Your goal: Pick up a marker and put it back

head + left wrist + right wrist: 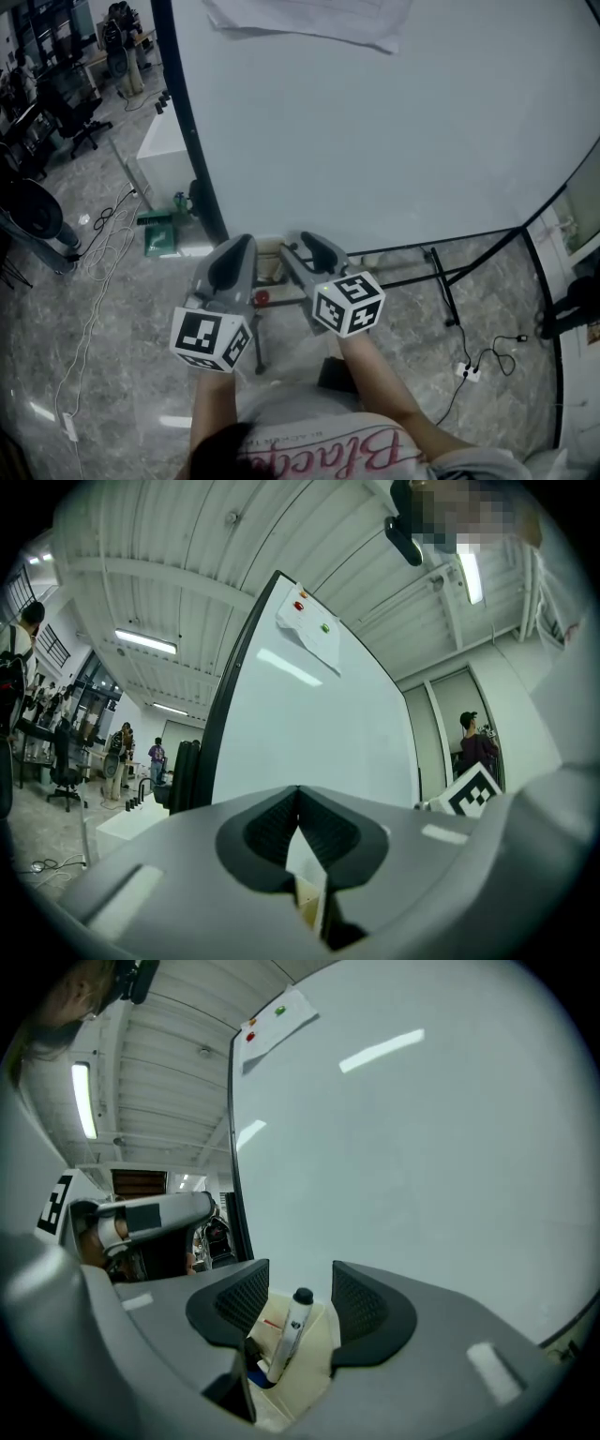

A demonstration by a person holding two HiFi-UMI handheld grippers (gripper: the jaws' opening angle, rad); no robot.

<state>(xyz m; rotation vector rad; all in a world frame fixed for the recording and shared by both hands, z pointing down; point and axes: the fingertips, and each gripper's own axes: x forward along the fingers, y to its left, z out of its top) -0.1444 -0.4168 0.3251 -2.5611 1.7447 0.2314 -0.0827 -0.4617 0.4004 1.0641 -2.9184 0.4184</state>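
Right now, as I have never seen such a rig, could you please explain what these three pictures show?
There is no robot here. A person stands at a whiteboard with a hand-held gripper in each hand. One picture comes from a camera on the person's head, looking down at both. The other two come from cameras riding on the grippers, each looking along its own jaws. The left hand-held gripper is shut and empty. The right hand-held gripper has its jaws opening. A marker lies between them in a cream tray, and the pads do not press on it. So nothing is held.
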